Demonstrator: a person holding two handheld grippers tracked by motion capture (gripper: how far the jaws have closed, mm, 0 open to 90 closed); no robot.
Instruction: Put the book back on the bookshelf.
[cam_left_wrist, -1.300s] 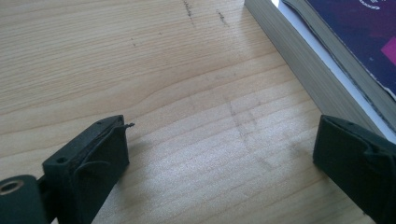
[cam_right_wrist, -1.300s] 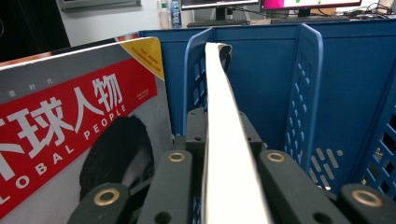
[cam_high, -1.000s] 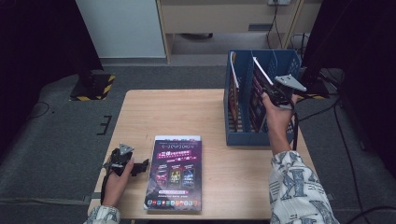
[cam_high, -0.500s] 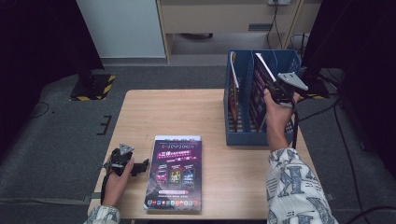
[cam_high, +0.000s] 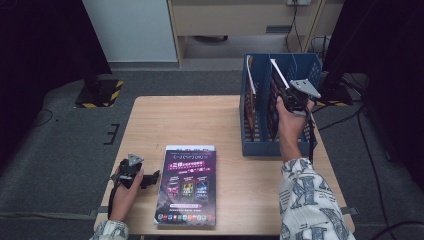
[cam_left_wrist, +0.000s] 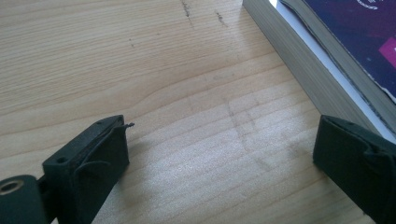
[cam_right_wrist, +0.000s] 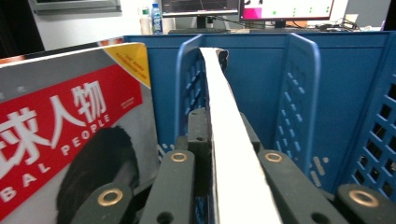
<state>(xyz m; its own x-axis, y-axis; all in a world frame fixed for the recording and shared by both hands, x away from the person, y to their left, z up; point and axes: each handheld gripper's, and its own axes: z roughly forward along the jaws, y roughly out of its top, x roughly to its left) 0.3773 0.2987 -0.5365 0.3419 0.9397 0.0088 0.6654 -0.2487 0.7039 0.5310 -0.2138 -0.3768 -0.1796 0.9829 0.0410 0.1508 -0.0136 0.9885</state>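
A thick magazine (cam_high: 188, 182) with a dark purple cover lies flat near the table's front edge. My left gripper (cam_high: 149, 179) rests on the wood just left of it, open, with bare table between its jaws (cam_left_wrist: 224, 140) and the magazine's page edge (cam_left_wrist: 299, 60) by the right jaw. At the back right stands a blue file rack (cam_high: 306, 65). My right gripper (cam_high: 281, 99) is shut on the top edge of a magazine (cam_high: 276, 80) that stands tilted in the rack's middle slot. Its white edge (cam_right_wrist: 229, 130) runs between the jaws. A red-covered magazine (cam_right_wrist: 70, 126) stands in the slot beside it.
The wooden table (cam_high: 200, 120) has bare surface across its middle and back left. The rack's blue dividers (cam_right_wrist: 299, 93) flank the held magazine. Dark floor and a black-and-yellow base (cam_high: 97, 95) lie beyond the table's left corner.
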